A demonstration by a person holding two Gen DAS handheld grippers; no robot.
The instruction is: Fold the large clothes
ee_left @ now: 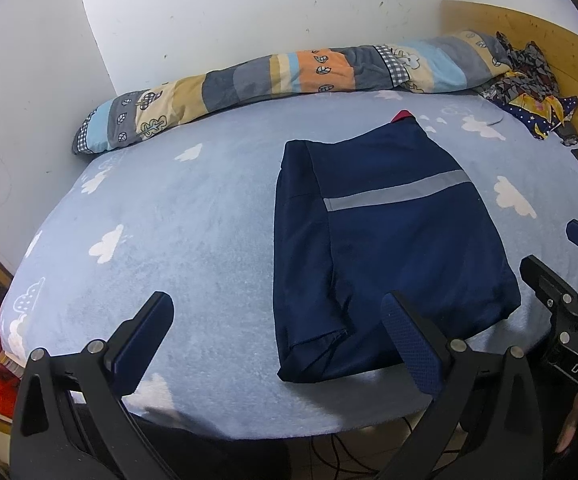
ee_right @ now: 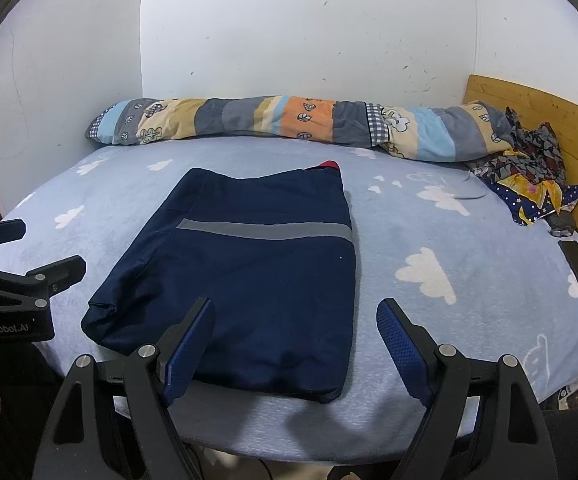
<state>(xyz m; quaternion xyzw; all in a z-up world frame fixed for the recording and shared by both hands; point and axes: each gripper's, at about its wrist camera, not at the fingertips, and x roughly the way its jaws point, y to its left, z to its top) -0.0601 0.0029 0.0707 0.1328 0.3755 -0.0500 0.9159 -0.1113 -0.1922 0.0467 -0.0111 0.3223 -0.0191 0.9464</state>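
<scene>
While folded: navy garment (ee_right: 249, 276) (on bed (ee_right: 429, 320))

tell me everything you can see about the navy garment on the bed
The navy garment is folded into a compact, roughly rectangular bundle lying flat on the light blue cloud-print sheet. Its fabric looks smooth and slightly shiny. A grey band crosses it, a sleeve is tucked along one side, and a bit of red peeks out at the far edge. Neither open tool touches it; it lies near the bed's front edge.
</scene>
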